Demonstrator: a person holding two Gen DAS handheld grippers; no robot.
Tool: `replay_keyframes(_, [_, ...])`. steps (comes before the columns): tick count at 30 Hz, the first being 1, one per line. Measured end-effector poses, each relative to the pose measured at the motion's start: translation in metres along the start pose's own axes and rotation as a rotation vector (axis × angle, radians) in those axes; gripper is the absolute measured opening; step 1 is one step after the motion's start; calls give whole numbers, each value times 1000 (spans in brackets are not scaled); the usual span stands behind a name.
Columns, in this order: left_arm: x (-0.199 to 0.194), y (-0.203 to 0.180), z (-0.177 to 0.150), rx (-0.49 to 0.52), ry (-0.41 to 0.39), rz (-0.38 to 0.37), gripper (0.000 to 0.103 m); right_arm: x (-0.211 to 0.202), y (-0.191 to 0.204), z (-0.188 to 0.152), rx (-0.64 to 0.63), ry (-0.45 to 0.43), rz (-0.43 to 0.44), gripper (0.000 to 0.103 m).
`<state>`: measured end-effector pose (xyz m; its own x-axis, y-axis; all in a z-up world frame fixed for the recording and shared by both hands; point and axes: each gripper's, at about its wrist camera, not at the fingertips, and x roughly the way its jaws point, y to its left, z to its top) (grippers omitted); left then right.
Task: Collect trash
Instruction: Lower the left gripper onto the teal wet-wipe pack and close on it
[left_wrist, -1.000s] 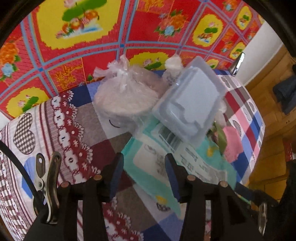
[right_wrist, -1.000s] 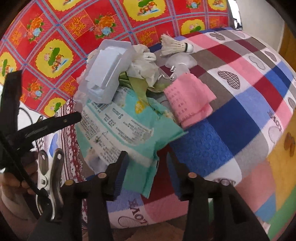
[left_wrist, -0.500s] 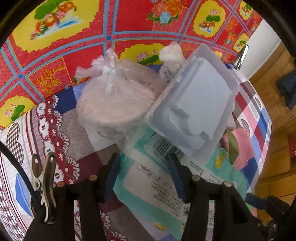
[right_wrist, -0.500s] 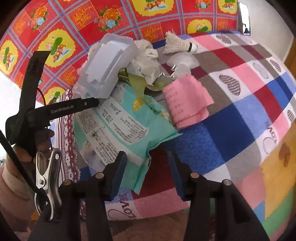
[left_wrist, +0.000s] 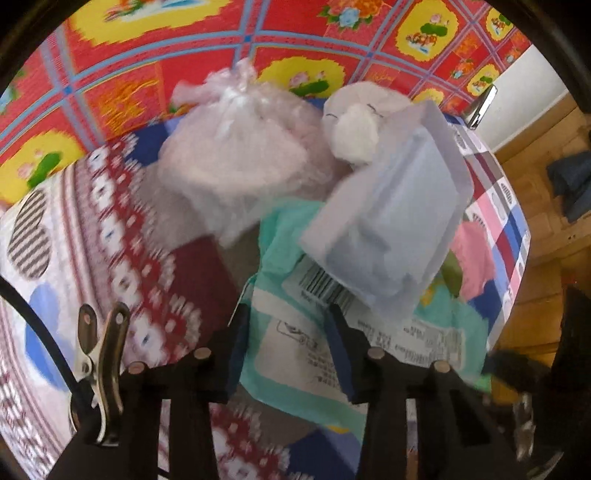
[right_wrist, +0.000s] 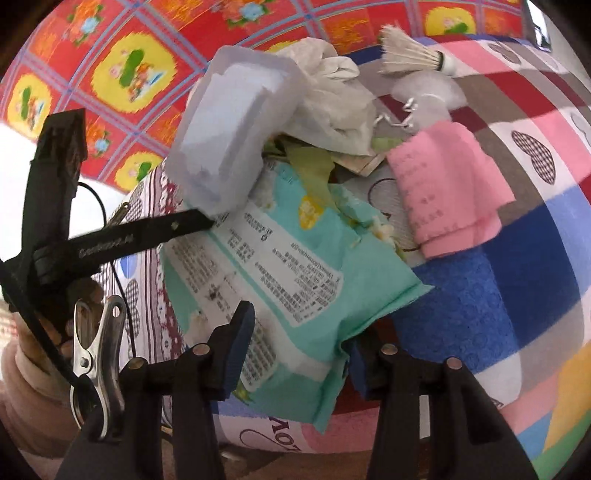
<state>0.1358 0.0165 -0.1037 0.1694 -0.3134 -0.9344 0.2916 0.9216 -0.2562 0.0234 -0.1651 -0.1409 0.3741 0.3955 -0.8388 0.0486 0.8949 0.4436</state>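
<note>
We take the teal wrapper (right_wrist: 288, 273) as our landmark: it lies flat on the patchwork cloth (right_wrist: 535, 280) covering the counter, its near corner hanging over the counter's front edge. Its white label carries a barcode and dense small print that we cannot read. "LOVE" shows upside down on the cloth below it, partly cut off.

The left tongs (left_wrist: 286, 328) hang over the wrapper's barcode end, jaws closing, label between them but not pinched. The right tongs (right_wrist: 301, 328) straddle the wrapper's near end, jaws apart, pads clear of it.

On the wrapper's far end leans a clear plastic tray (right_wrist: 236, 125). Right of the wrapper the cloth lies bare to the counter's edge.

Only the right view shows the shuttlecock (right_wrist: 413, 55), the crumpled paper (right_wrist: 332, 99) and the whole pink cloth (right_wrist: 447, 188) beyond the wrapper. Only the left view shows the knotted plastic bag (left_wrist: 240, 158) behind it.
</note>
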Motion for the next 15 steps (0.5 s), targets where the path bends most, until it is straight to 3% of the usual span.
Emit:
replay_keyframes(6, [-26,25,-44,-71,11,24,41,7,14,1,-58,21,17,48])
replay_keyframes(15, [-58,49,-86,-143,-7,62,41,24,57,-3,-162,63,28,48])
